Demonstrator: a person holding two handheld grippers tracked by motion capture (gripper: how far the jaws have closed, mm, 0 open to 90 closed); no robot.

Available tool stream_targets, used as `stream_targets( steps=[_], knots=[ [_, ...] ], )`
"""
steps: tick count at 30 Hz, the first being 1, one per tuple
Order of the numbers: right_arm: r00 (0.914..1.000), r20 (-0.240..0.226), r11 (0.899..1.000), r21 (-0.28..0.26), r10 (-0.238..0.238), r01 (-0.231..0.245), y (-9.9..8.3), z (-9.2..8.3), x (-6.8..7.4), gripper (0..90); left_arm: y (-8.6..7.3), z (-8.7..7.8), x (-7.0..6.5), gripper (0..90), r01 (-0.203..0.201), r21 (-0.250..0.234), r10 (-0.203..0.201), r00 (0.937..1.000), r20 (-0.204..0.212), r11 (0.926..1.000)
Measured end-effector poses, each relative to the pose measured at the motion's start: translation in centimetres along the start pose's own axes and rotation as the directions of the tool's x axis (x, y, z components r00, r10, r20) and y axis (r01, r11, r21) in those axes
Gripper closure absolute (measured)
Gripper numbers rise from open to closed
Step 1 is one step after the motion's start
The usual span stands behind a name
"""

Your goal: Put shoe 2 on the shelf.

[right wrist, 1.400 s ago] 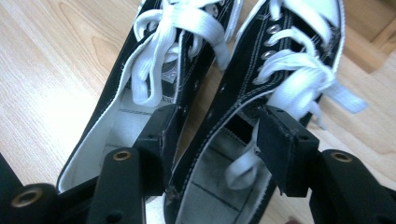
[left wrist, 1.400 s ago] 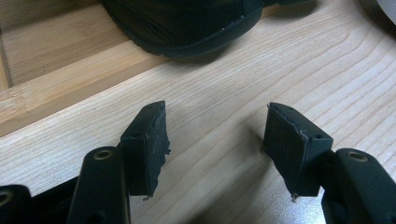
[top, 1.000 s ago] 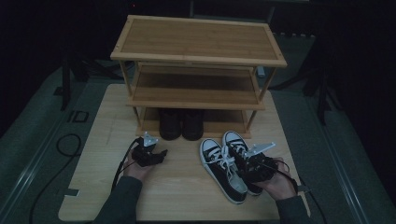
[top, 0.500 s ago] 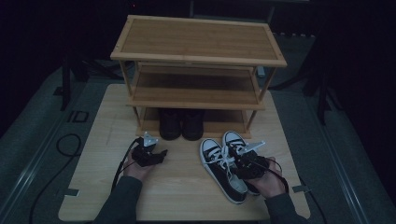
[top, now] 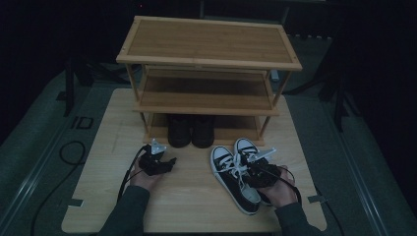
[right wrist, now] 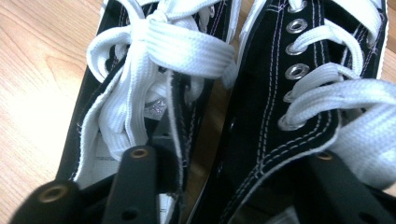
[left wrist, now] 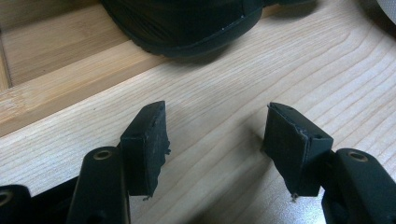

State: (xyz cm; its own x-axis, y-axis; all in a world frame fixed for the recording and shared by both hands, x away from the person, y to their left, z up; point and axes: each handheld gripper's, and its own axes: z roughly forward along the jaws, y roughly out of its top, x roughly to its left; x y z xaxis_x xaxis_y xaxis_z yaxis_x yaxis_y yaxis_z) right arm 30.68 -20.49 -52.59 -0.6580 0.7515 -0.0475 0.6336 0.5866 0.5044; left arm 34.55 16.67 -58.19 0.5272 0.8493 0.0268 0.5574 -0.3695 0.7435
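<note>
Sneakers point(top: 238, 172), black with white laces, lie side by side on the wooden table point(top: 196, 206) in front of the shoe rack point(top: 209, 59) in the high view; my right gripper point(top: 255, 169) is down on them, my left gripper point(top: 158, 160) rests apart on bare wood.

Left gripper view: my jaws stand wide over bare table, a dark shoe point(left wrist: 187, 23) ahead.

Right gripper view: my jaws have just been closing, one inside each sneaker, the two inner walls between them; whether the pads press I cannot tell.
</note>
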Motion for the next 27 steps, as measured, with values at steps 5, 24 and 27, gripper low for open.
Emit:
stream_targets(
  steps=[5,24,27],
  knots=[
    [0.9997,-0.023,1.000,0.010,0.010,-0.010,0.0,0.0,-0.1,78.7,0.0,0.0,0.0,40.1,0.000,0.000,0.000,1.0000,0.000,1.0000],
    [0.9949,-0.100,1.000,-0.018,0.012,-0.014,-0.1,-0.7,-1.8,85.6,0.0,0.0,0.0,39.9,0.000,0.000,0.000,1.0000,0.001,1.0000],
    [0.9923,-0.124,1.000,-0.026,0.000,-0.003,-0.1,-1.0,-2.0,85.7,0.0,0.0,0.0,39.9,0.000,0.000,0.000,1.0000,0.001,1.0000]
  ],
)
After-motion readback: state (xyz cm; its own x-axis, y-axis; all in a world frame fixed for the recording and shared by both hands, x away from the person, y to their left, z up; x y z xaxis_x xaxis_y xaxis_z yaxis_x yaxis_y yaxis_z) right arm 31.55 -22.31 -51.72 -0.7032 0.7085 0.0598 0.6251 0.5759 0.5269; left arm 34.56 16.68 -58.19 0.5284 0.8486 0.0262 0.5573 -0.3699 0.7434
